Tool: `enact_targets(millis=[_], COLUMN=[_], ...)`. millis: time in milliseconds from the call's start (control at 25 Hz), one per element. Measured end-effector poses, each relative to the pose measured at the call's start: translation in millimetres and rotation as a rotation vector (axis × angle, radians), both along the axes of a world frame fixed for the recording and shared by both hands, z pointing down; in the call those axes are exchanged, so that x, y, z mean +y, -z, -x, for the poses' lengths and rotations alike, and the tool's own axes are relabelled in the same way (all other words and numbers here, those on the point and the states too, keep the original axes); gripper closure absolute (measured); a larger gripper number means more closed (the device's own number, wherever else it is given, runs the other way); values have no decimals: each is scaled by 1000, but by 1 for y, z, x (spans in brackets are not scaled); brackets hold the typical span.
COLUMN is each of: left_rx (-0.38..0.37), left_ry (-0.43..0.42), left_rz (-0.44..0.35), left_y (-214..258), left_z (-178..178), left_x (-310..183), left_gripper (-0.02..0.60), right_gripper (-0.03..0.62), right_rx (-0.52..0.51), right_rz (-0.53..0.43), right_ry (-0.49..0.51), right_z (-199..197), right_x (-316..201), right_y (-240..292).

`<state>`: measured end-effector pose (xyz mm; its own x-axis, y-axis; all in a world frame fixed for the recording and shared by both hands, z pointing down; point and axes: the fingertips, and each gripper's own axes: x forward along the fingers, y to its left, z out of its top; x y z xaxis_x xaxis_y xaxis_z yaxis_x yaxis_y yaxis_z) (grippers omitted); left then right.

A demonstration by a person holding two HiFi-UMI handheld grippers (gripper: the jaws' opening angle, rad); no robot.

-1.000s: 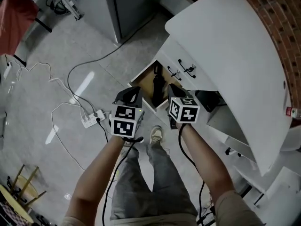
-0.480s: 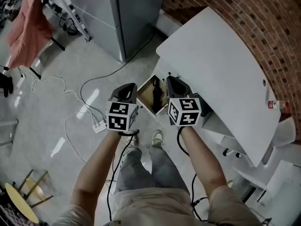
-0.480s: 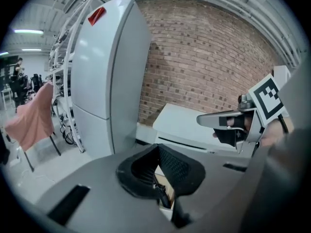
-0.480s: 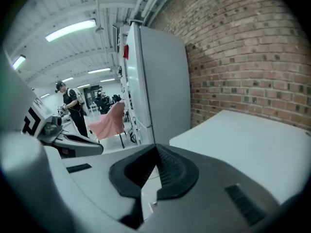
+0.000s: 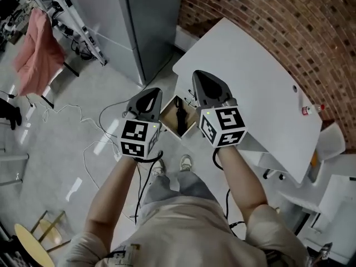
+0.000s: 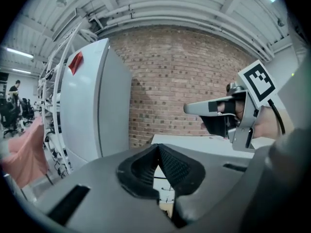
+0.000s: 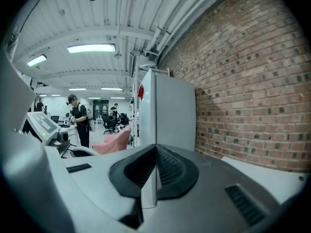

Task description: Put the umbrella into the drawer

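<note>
Brick wall [image 5: 267, 15] backs the white surface [image 5: 250, 77]; the umbrella [image 5: 181, 117] lies in the open drawer [image 5: 168, 114] below. Left claw [image 5: 150, 95] and right claw [image 5: 203, 78] — both closed, empty. Placement appears done; next, push the drawer shut.

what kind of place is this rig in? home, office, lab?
Probably a lab or workshop in an industrial-style building, not a home: bare brick wall, exposed ceiling pipes, strip light, and a person working at equipment further back.
</note>
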<state>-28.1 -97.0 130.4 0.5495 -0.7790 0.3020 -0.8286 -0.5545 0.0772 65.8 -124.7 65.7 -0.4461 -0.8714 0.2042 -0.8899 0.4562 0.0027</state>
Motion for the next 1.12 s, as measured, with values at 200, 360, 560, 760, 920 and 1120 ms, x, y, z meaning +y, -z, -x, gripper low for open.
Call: enact_targets(millis=[200, 360, 560, 760, 920, 1120], left_rx=[17, 10, 15, 46, 51, 55], left_ry=[-16, -9, 8, -18, -34, -39], left_rz=[-98, -186, -276, -285, -300, -348], left_y=[66, 108, 149, 171, 171, 176], left_z=[1, 6, 14, 16, 14, 9], left_x=[26, 47, 73, 96, 121, 140], left_gripper=[574, 574, 574, 574, 574, 574], right_gripper=[586, 586, 586, 586, 586, 586], right_rx=[3, -4, 31, 44, 12, 7], right_rz=[-128, -214, -294, -310, -325, -342], right_ry=[17, 54, 82, 68, 51, 74], right_z=[-1, 2, -2, -16, -22, -13], right_x=[30, 61, 100, 130, 155, 178], right_y=[73, 118, 157, 172, 176, 177])
